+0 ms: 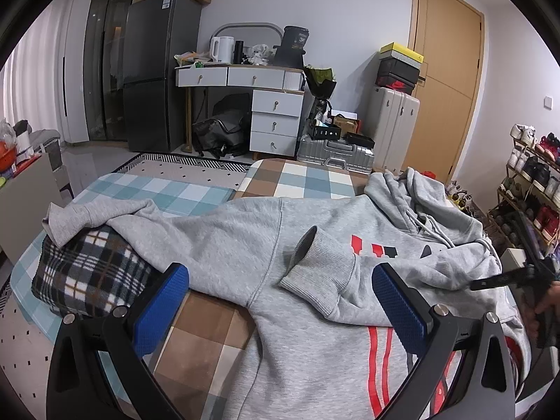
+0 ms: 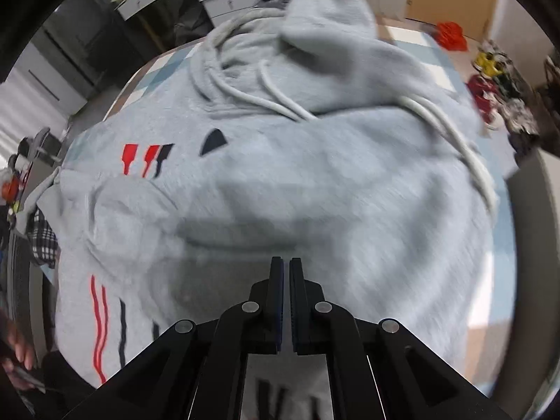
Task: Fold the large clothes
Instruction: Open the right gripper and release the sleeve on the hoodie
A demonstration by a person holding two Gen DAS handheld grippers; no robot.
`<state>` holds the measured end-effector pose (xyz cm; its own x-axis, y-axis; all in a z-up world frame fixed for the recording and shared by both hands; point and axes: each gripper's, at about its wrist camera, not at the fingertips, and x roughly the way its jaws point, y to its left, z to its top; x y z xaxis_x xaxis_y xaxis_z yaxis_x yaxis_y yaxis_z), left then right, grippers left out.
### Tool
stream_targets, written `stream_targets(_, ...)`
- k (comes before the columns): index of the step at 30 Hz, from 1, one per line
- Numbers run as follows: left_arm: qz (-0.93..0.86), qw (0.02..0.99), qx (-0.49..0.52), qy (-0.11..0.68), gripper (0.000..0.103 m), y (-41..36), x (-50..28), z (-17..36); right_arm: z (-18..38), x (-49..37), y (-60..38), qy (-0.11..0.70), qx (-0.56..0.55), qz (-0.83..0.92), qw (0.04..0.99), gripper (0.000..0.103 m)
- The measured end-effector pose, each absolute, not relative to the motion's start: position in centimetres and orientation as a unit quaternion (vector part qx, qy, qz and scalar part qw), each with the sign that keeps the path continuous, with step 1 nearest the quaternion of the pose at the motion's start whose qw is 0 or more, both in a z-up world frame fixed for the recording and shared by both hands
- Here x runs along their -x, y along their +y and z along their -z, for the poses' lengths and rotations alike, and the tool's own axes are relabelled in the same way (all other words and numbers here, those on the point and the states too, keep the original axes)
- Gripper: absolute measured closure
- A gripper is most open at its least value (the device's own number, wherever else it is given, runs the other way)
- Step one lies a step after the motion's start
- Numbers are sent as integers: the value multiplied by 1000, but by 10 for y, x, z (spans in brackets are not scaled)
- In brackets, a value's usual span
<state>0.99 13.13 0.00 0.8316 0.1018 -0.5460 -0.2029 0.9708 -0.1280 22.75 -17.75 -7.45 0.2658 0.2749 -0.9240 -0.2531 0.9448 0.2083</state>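
Note:
A grey hoodie (image 1: 245,245) with red and black stripes lies spread on a checked bed cover (image 1: 297,178), its hood (image 1: 420,196) at the far right. One sleeve is folded across the chest, with its cuff (image 1: 315,266) standing up. My left gripper (image 1: 280,271) hovers open over the hoodie's body, holding nothing between its blue pads (image 1: 164,301). My right gripper (image 1: 490,280) comes in from the right edge. In the blurred right wrist view the right gripper (image 2: 285,262) is shut, pinching a raised fold of the hoodie (image 2: 315,175) near the shoulder.
A plaid fleece bundle (image 1: 87,273) lies under the other sleeve at the left. Past the bed stand white drawers (image 1: 276,122), silver suitcases (image 1: 336,154) and a dark fridge (image 1: 154,70). A shoe rack (image 1: 532,182) lines the right wall. A hand (image 2: 17,346) shows at bottom left.

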Motion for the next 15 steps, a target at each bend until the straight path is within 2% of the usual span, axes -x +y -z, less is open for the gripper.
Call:
stream_targets(6, -75, 953, 91, 280, 1, 131, -12, 0, 84, -258, -170, 571, -29, -148, 807, 100)
stream_targets(15, -72, 952, 78, 286, 1, 126, -17, 1, 60, -282, -181, 503, -76, -139, 850, 100)
